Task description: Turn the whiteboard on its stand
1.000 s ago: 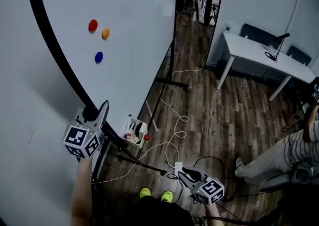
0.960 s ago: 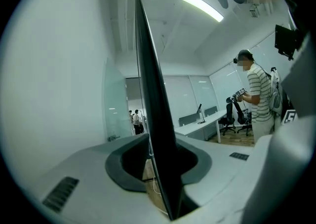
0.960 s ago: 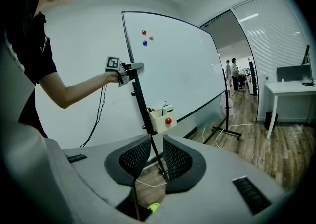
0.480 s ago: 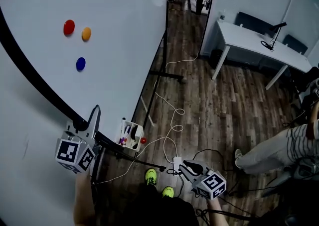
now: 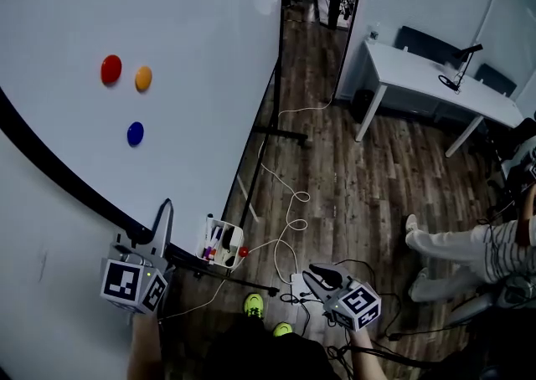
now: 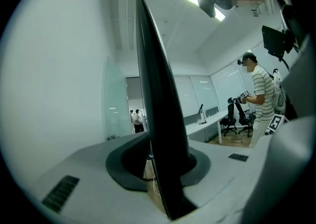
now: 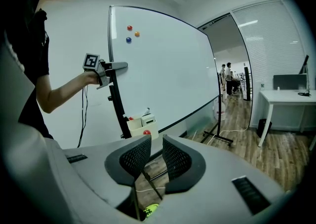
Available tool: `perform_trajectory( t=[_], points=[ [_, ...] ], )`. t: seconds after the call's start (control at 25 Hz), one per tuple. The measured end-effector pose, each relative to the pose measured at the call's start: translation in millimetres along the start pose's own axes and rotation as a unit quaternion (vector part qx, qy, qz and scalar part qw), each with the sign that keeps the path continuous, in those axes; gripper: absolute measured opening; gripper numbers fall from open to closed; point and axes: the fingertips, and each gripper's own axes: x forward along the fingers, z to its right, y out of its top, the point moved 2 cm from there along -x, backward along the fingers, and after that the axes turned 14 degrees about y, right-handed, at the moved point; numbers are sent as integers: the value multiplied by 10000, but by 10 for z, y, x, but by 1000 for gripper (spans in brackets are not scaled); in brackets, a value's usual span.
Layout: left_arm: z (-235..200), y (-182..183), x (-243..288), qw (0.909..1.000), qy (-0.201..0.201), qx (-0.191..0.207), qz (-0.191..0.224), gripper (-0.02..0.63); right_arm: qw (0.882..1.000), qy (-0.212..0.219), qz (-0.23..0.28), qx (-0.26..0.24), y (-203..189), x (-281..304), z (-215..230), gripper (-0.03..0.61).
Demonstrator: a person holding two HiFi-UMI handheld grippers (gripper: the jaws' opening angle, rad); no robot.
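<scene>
The big whiteboard (image 5: pixel 184 43) fills the left of the head view, tilted on its stand, with red (image 5: pixel 110 69), orange (image 5: pixel 143 78) and blue (image 5: pixel 135 132) magnets on it. Its black frame edge (image 5: pixel 59 173) runs diagonally down to my left gripper (image 5: pixel 156 226), which is shut on it. In the left gripper view that edge (image 6: pixel 158 114) stands pinched between the jaws of the left gripper (image 6: pixel 159 164). My right gripper (image 5: pixel 322 277) hangs low over the floor, apart from the board; its jaws are closing with nothing between them, as the right gripper (image 7: pixel 157 156) shows in its own view.
A white marker box (image 5: pixel 219 242) with a red ball (image 5: pixel 244 251) hangs on the stand below the board. The stand's foot (image 5: pixel 285 134) and loose cables (image 5: pixel 293 202) lie on the wooden floor. A white desk (image 5: pixel 435 81) stands at back right. A seated person's legs (image 5: pixel 456 244) are at right.
The board's black edge has swung to a flatter slant and the magnets have shifted left. My left gripper has dropped a little with the edge. The seated person's legs moved.
</scene>
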Motion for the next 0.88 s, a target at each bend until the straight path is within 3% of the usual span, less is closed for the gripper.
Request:
perform_trajectory(
  t=[0.28, 0.88],
  points=[
    [51, -59, 340, 9998, -148, -133, 28, 94, 9997, -188, 75, -120, 136, 62, 209, 69],
    [29, -251, 1331, 9984, -444, -304, 194, 107, 9937, -1090, 254, -26, 122, -38, 434, 67]
  ],
)
